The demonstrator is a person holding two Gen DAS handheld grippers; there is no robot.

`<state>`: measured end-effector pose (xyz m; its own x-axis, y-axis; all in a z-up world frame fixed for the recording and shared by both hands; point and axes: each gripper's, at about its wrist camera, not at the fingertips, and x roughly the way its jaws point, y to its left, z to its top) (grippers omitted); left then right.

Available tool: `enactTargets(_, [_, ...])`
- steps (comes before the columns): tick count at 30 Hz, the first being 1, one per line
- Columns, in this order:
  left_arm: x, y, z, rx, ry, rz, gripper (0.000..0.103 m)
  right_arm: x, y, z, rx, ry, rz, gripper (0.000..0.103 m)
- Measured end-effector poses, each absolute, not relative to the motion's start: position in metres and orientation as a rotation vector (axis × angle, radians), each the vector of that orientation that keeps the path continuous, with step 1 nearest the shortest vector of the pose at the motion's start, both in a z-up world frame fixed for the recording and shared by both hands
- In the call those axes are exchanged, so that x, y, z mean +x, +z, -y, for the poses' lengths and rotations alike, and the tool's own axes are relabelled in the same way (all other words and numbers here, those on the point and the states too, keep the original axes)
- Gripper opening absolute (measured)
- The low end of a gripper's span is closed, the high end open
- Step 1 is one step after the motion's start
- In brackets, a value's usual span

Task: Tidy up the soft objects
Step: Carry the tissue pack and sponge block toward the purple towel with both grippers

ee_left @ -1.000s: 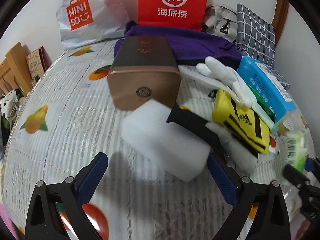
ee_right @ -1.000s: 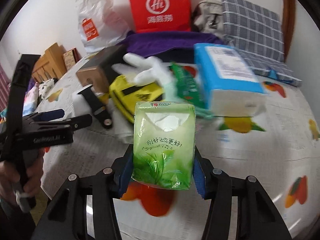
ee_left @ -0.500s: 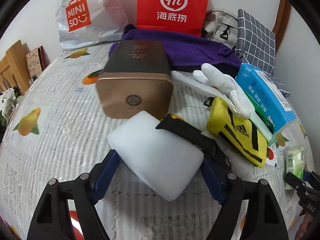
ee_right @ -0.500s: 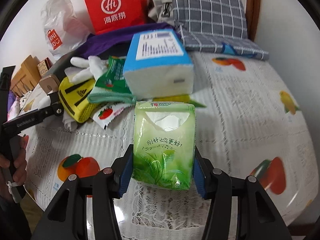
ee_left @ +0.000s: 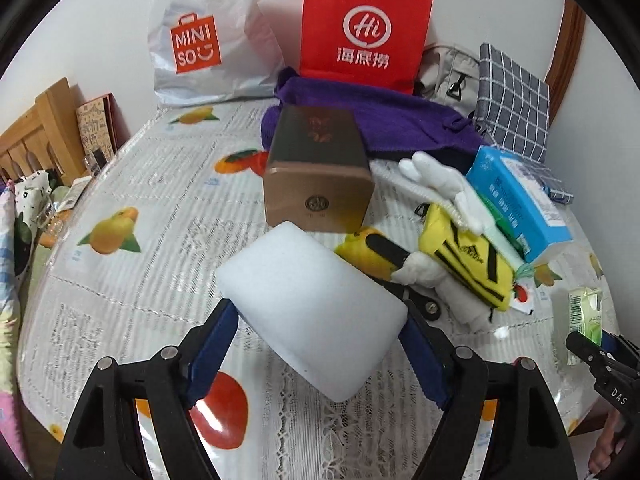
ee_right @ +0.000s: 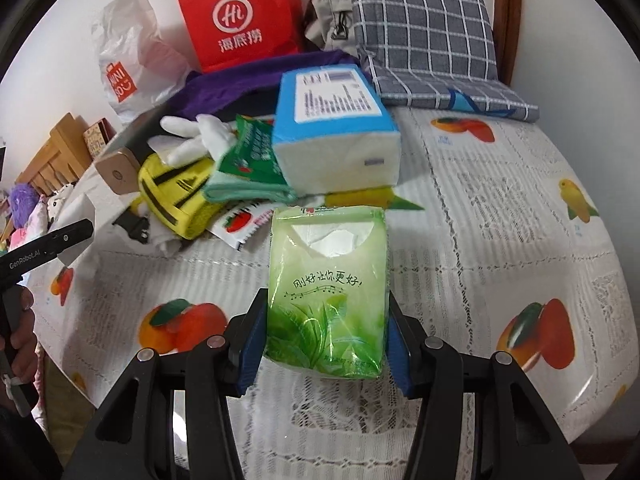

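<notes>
The left gripper (ee_left: 318, 344) is clamping a white foam block (ee_left: 310, 312) between its blue pads; the jaws have just been closing on it, and the block is now sitting squarely between them, lifted just in front of the brown box (ee_left: 318, 178). To the right of that box, the pile of soft things is lying together: a white glove (ee_left: 440, 184), a yellow pouch (ee_left: 468, 268) and a blue tissue pack (ee_left: 516, 204). Further right of the box, the right gripper (ee_right: 324, 344) is squeezing a green tissue packet (ee_right: 328, 292) by its lower half, holding it upright over the fruit-print tablecloth (ee_right: 500, 216).

The step in hand is probably carrying both items to a sorting place. Doing it well is likely meaning keeping the squeeze gentle, since foam and tissues are giving under pressure, holding both level, and lowering each onto bare cloth clear of the pile before letting go.
</notes>
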<state>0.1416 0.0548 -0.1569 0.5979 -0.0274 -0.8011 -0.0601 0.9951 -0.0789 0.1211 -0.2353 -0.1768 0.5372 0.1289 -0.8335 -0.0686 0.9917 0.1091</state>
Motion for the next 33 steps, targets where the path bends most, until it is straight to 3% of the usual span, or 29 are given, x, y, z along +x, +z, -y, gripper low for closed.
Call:
enactTargets(14, [0.160, -0.098, -0.057, -0.107, 0.007, -0.858, 0.079, 0.138, -0.114, 0.238, 0.061, 0.153, -0.891, 0.052])
enactTargets(33, [0.254, -0.077, -0.058, -0.067, 0.013, -0.870, 0.080, 0.246, -0.074, 0.230, 0.028, 0.183, -0.847, 0.052])
